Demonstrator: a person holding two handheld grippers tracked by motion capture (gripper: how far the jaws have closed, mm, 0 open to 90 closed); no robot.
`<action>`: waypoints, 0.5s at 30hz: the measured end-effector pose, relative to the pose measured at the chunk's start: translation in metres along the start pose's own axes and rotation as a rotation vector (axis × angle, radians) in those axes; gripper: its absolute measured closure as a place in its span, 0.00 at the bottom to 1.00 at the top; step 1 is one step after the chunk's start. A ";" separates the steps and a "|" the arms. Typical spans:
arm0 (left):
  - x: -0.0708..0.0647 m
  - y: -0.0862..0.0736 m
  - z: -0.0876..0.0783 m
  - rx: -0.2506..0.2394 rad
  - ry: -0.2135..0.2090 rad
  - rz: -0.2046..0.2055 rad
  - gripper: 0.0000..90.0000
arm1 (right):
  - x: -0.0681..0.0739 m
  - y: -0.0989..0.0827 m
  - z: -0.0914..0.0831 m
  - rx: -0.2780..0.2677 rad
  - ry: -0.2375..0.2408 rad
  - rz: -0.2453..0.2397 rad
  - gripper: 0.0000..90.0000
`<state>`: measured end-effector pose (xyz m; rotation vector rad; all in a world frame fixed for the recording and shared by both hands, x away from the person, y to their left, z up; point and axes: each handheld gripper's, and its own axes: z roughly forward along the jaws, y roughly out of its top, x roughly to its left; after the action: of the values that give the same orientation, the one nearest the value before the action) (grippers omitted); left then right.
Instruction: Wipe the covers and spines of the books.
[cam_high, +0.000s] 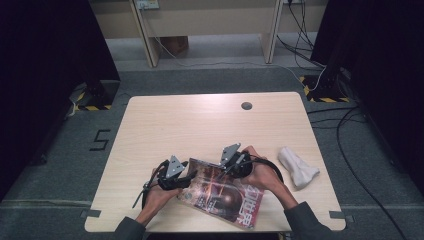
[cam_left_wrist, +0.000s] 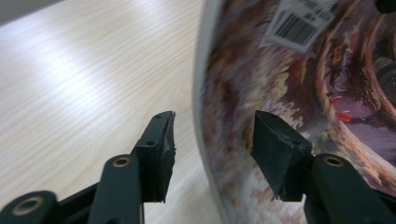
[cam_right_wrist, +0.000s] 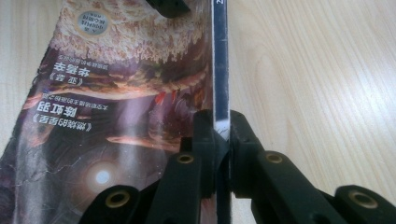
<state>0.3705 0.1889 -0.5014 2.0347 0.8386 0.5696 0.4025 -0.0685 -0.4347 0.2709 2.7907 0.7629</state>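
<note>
Book: (cam_high: 227, 195) a glossy-covered volume lying at the near edge of the table (cam_high: 200, 120), right of centre, between the two grippers.
Right gripper: (cam_right_wrist: 219, 128) jaws clamped on the book's edge, the thin edge pinched between the pads.
Left gripper: (cam_left_wrist: 212, 135) jaws parted to a moderate gap, straddling the book's opposite edge, not closed on it.
Progress: one edge gripped; the second grip appears not yet made, and the book looks barely raised at most.
Cloth: (cam_high: 297, 167) a white crumpled piece near the right edge, apart from the book.
High view: shows both hands, the cloth and the book's place on the table.
Left gripper view: shows a barcode label (cam_left_wrist: 299, 25) on the cover.
Right gripper view: shows printed titles and the pinch itself.
</note>
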 end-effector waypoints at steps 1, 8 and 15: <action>0.001 0.000 -0.003 0.002 0.007 -0.015 0.51 | 0.000 0.000 -0.001 -0.001 -0.003 -0.001 0.94; 0.000 -0.002 -0.024 0.009 -0.001 -0.106 0.39 | -0.005 0.000 -0.008 -0.007 -0.004 0.032 0.94; -0.005 -0.013 -0.037 0.082 0.003 -0.161 0.26 | -0.012 0.002 -0.014 -0.004 -0.017 0.051 0.94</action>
<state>0.3388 0.2106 -0.4932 2.0169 1.0320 0.4555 0.4102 -0.0767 -0.4196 0.3471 2.7760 0.7733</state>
